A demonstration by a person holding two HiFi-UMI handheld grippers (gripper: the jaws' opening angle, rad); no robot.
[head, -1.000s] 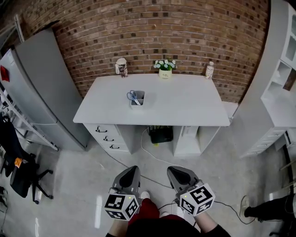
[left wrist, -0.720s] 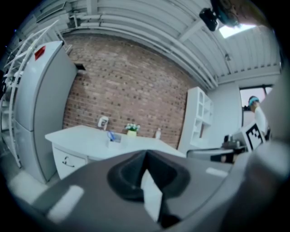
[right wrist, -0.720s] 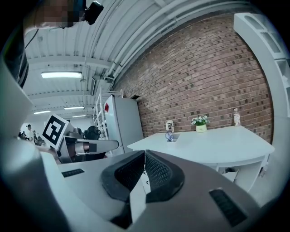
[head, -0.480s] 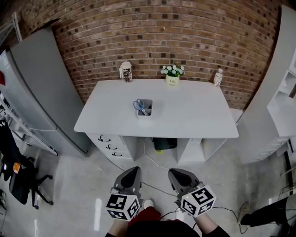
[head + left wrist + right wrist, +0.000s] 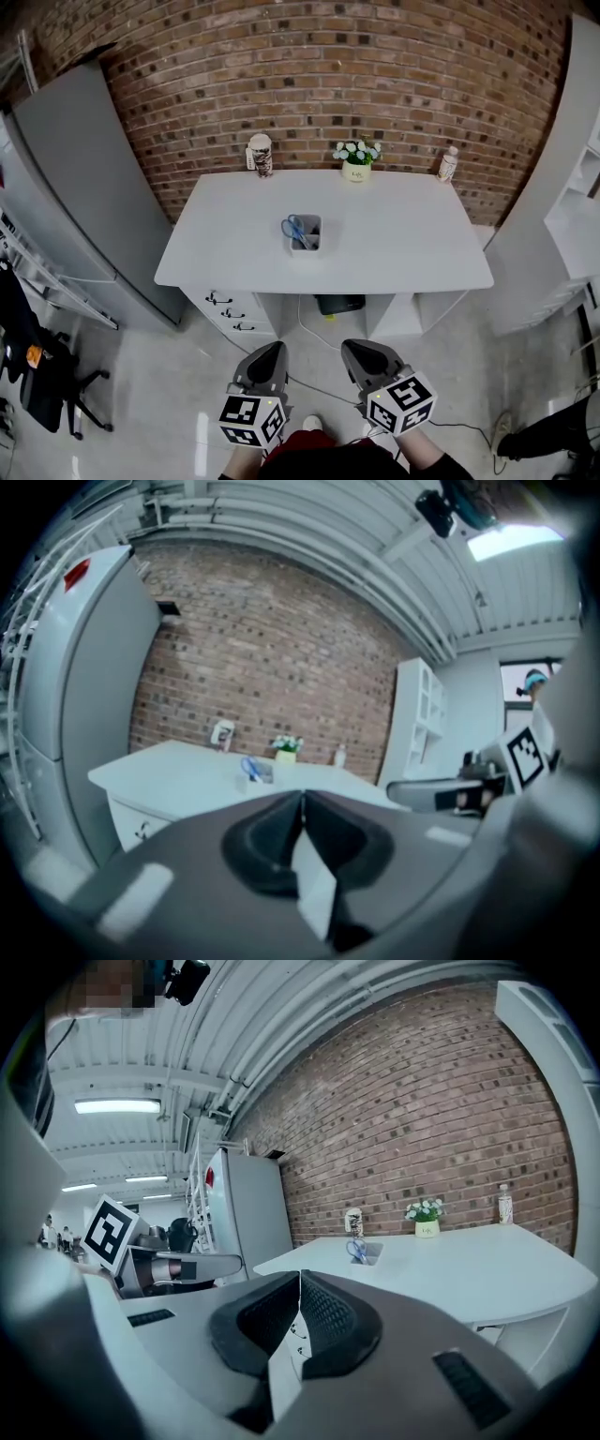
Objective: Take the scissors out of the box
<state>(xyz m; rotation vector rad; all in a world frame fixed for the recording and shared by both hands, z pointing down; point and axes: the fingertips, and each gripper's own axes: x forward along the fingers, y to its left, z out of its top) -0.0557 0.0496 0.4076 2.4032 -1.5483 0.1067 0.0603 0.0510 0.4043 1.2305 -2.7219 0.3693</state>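
**Both grippers shut & empty, scissors in box on desk**

Head view: your arms are cut off at the bottom edge; only the two gripper bodies and their marker cubes show. You can't read the jaw gap from up here. The left gripper [image 5: 271, 347] and right gripper [image 5: 351, 346] sit side by side over the floor, well apart from the white desk [image 5: 412, 248]. The scissors [image 5: 296, 229] stand blue handles up in the small grey box [image 5: 311, 244], left of desk centre; the blades are hidden inside it. At the back edge there's a patterned cup [image 5: 261, 155], a flower pot [image 5: 356, 165] and a small bottle [image 5: 448, 165]. The pot carries print, too small to read. A dark item under the desk [image 5: 339, 305] is hard to make out. The cube markers are b/w square patterns, no letters.

Left gripper view: blurry. Your jaws are pressed together, nothing btwn them. The scissors [image 5: 249, 767] are a blue speck far ahead on the desk. The right gripper's cube [image 5: 527, 752] shows at the right edge, partly cut off.

Right gripper view: sharper. Jaws together here too, ribbed pads meeting, empty. The scissors [image 5: 357, 1249] stick out of the box [image 5: 369, 1255] on the desk, well ahead. The labels on the cup and bottle aren't legible.
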